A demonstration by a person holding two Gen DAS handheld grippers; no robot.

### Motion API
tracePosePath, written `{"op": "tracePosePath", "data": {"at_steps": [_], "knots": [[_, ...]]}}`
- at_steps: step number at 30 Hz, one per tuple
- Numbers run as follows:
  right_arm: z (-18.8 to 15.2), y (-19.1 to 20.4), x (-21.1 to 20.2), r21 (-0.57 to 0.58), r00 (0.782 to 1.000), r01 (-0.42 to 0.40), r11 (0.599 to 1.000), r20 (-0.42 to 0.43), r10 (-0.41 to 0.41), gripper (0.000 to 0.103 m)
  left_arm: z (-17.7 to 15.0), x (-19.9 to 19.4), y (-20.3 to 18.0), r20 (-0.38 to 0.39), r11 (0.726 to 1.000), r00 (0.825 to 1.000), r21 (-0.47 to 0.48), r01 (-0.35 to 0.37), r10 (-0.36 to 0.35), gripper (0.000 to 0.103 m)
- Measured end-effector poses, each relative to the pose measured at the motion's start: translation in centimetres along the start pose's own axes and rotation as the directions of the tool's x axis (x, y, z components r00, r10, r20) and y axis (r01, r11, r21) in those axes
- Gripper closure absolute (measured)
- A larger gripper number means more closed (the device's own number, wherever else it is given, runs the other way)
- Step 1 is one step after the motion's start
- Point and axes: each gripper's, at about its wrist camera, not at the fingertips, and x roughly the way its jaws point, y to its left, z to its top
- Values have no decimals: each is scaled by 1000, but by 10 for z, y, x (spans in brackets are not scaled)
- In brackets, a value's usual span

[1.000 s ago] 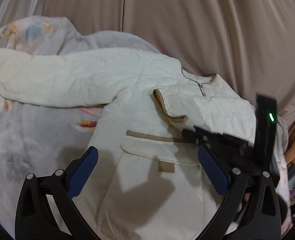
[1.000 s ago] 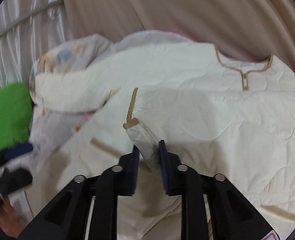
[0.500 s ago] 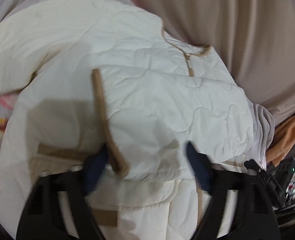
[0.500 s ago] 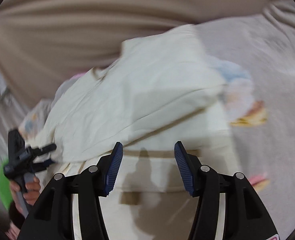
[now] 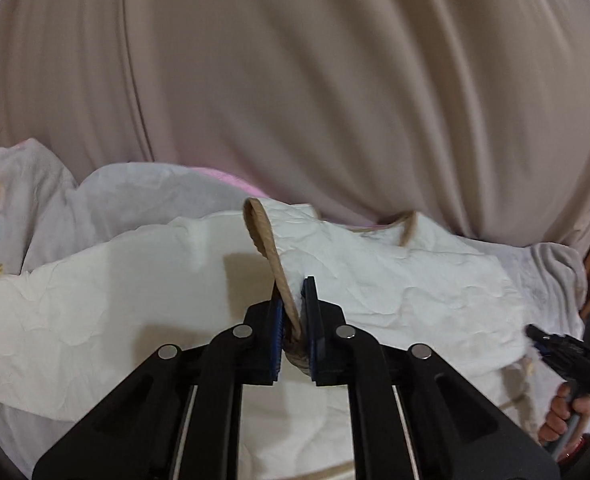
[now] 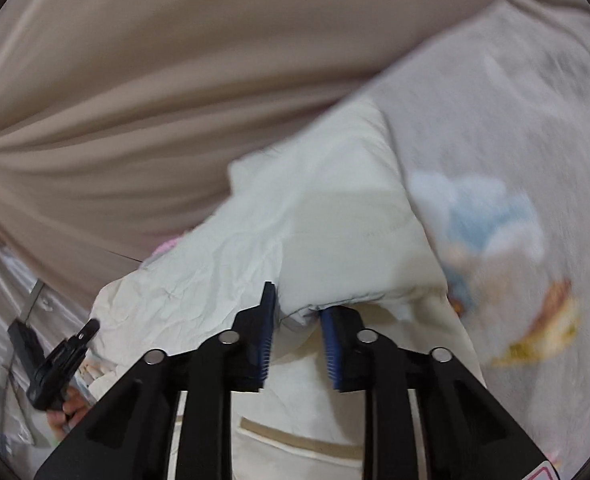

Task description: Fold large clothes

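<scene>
- Our left gripper (image 5: pixel 293 312) has its blue pads pressed together on the tan trim (image 5: pixel 265 240) of the cream jacket (image 5: pixel 375 280); the trim stands up from the pads in a loop, so the bite looks deep enough
- The jacket lies spread on the printed bed cover (image 5: pixel 47 200), toward its far edge under the beige curtain (image 5: pixel 295 80), with one part reaching to the left edge of the cover
- We should keep this left pinch firm and carry the trimmed edge low over the body of the jacket, because a quilted cloth is thick and can slide out if we pull it too high
- In the middle the cloth is wrinkled; we judge it is better to draw both hands slightly apart first, so the fold line comes out straight
- Our right gripper (image 6: pixel 299 332) has just been closing its jaws, and a thick fold of the sleeve (image 6: pixel 335 208) is between the pads; they seem to pinch it, though the view is blurred
- We should check that only the sleeve is taken and not the bed cover beneath it
- Then both hands should move together at the same height, laying the sleeve inward, above the pocket flap (image 6: pixel 295 444), and release only when the cloth rests flat
</scene>
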Motion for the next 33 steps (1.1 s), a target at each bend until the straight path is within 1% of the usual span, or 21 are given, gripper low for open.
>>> {"op": "tracePosePath", "data": {"at_steps": [2,4,5,6,8,10,11,12,13,14,18,20,21,22,24,25,27,29,31,32,33], "knots": [[-4,4,5,-45,999,44,998,-1,-44,88,-14,30,10,-77,999,997,-16,-31,29,94],[-12,-3,22,-84,987,146,986,-59,-151,90,-40,64,18,-171,997,982,-10,-82,79,97],[-17,-10,30,-84,979,175,981,-90,-183,91,-52,75,21,-201,995,975,-7,-97,94,97],[-20,-14,31,-73,979,173,982,-101,-180,91,-63,82,25,-209,995,973,-15,-98,93,97],[-21,-7,18,-85,986,147,985,-67,-153,91,-66,80,27,-182,996,980,-24,-91,85,97],[-22,3,-2,-145,992,124,982,-8,-127,91,-66,79,28,-178,996,981,-30,-80,73,96],[-24,2,-2,-171,988,148,974,-15,-153,91,-66,79,28,-178,997,982,-27,-77,71,96],[-23,-1,11,-175,982,173,969,-43,-183,90,-68,79,27,-175,997,982,-22,-78,73,95],[-25,-7,23,-164,973,191,968,-96,-208,90,-70,78,26,-170,997,983,-18,-78,74,95],[-27,-16,27,-143,971,189,972,-121,-206,91,-71,76,26,-166,997,983,-17,-79,75,95],[-26,-17,8,-135,969,204,970,-112,-220,81,-75,77,29,-153,997,985,-16,-79,75,94],[-26,-22,-10,-133,963,241,961,-90,-254,80,-74,78,29,-151,996,985,-15,-83,80,94],[-24,-22,-18,-138,953,285,949,-60,-295,76,-75,79,29,-151,996,985,-14,-84,81,94],[-24,-22,-25,-141,947,311,940,-31,-318,74,-75,79,28,-149,996,985,-12,-85,82,94],[-21,-22,-44,-138,944,329,934,35,-327,73,-75,78,27,-147,996,985,-6,-90,88,94],[-16,-17,-47,-133,949,316,939,56,-311,74,-74,79,26,-146,995,985,2,-96,95,94],[-8,-2,-43,-160,960,281,946,60,-275,77,-74,78,23,-143,994,984,15,-107,108,94],[-6,10,-35,-226,960,279,934,59,-272,79,-75,76,22,-140,993,984,19,-113,114,94],[-7,21,-13,-309,954,292,905,30,-297,84,-75,74,24,-138,994,984,10,-112,113,93],[-8,22,0,-339,944,313,887,14,-328,85,-76,73,25,-137,994,984,4,-111,111,92],[-11,18,12,-363,928,349,864,2,-374,91,-77,73,26,-137,994,985,-3,-109,108,91]]}}
